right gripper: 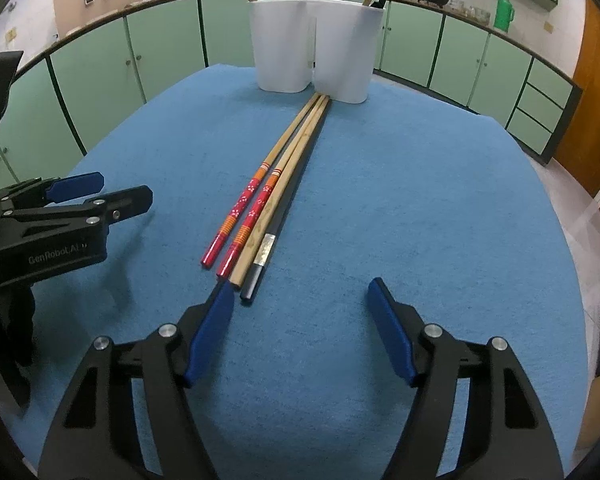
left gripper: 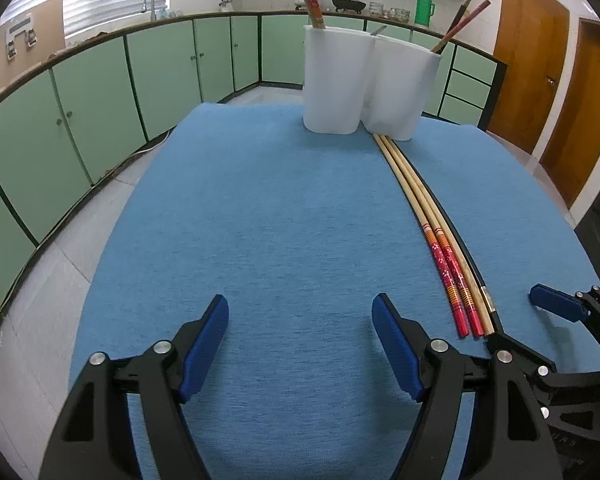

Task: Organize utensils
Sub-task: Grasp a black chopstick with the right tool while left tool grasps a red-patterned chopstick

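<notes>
Right wrist view: both my grippers, right and left, gape empty, so I'd slide left to straddle one chopstick cleanly.

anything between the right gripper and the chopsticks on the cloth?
Nothing: in the right wrist view only bare blue cloth separates the open right gripper from the near ends of the four chopsticks lying ahead.
</notes>
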Motion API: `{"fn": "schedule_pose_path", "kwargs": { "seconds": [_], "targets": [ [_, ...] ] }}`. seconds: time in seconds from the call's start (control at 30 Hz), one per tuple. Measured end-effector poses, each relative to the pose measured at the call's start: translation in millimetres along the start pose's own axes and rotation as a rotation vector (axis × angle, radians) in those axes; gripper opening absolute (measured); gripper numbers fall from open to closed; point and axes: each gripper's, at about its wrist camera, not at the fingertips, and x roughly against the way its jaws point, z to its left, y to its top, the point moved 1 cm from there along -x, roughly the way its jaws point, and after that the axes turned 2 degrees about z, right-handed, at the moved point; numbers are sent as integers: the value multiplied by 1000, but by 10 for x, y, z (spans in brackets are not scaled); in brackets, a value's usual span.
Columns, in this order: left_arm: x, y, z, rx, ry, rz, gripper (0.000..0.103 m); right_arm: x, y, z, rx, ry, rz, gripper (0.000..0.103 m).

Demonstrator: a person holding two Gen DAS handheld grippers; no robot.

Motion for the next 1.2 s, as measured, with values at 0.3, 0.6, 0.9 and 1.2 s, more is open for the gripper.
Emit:
{"fn": "schedule_pose_path", "kwargs": {
  "seconds": [0.3,0.6,0.9,1.2],
  "targets": [
    [13,-7,5,1,0,-5,73,36,-10,-209,-78,-55,0,57],
    [53,-19,-43,-10,-17,-12,73,14,15,-127,-57,9,-7,35],
    [53,-40,-231,-31,-72,5,73,5,26,-183,-85,44,-12,6],
    [-1,-77,-551,-74,-118,37,73,52,-9,-427,-123,-18,-20,7]
  ]
}}
